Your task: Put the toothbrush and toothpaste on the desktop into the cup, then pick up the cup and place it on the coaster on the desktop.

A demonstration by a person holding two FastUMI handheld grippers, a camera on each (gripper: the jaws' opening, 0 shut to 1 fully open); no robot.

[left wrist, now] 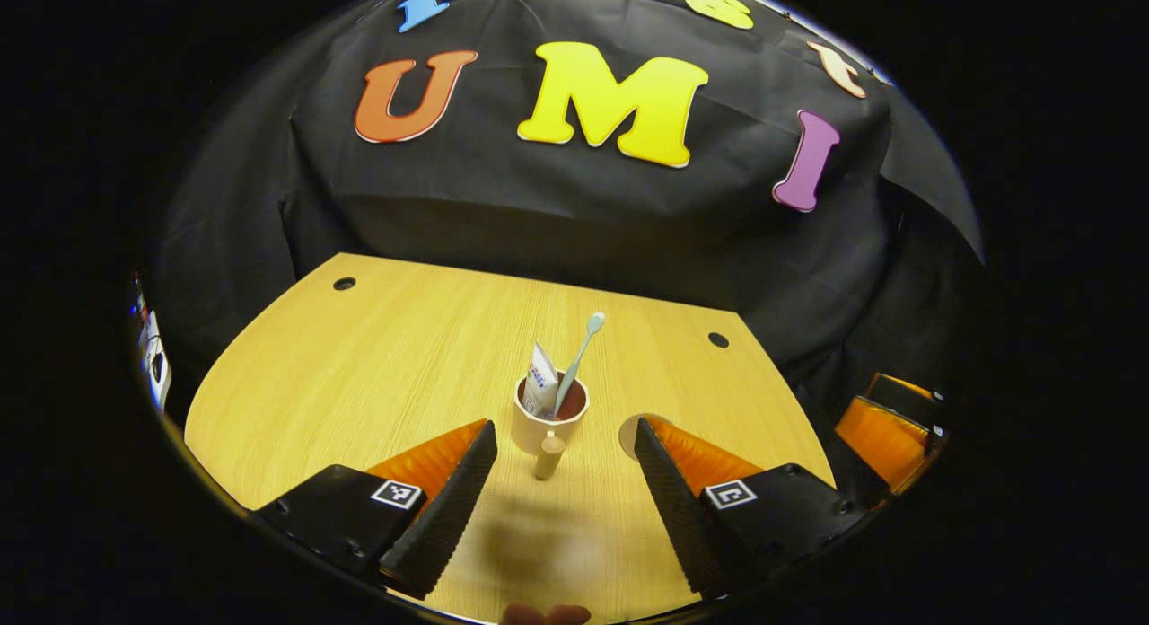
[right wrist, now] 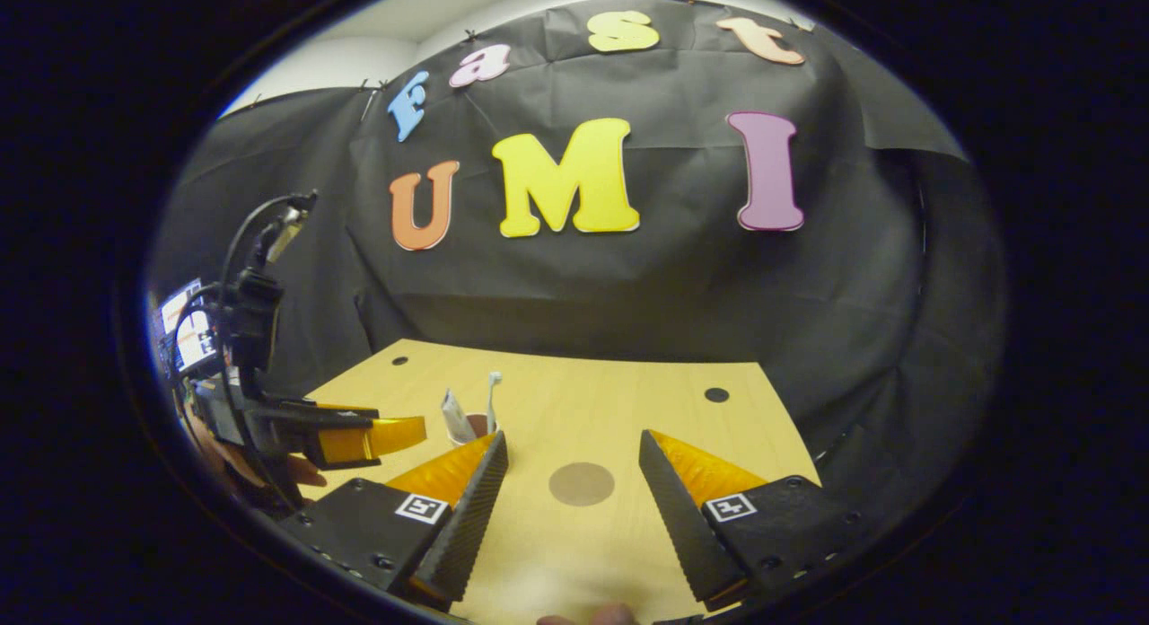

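My left claw (left wrist: 561, 459) is spread wide and holds nothing, hovering low over the wooden surface (left wrist: 377, 356). Between its fingers, just ahead of the tips, a cup (left wrist: 549, 418) stands upright on the surface, its handle pointing back toward me. The toothbrush (left wrist: 579, 360) leans inside the cup with its head up, and the toothpaste (left wrist: 539, 381) stands in the cup just beside it. A round coaster (left wrist: 630, 432) lies flat near the cup, partly hidden behind one finger.

My right claw (right wrist: 573, 481) is also spread wide and holds nothing. In the right gripper view the coaster (right wrist: 581, 484) lies bare on the surface (right wrist: 628, 400) between this claw's fingers. The cup (right wrist: 474, 425) sits farther toward the back edge, mostly hidden behind one finger, with toothbrush (right wrist: 492, 396) and toothpaste (right wrist: 454, 417) sticking out. The left claw (right wrist: 395, 435) reaches toward the cup from the side.
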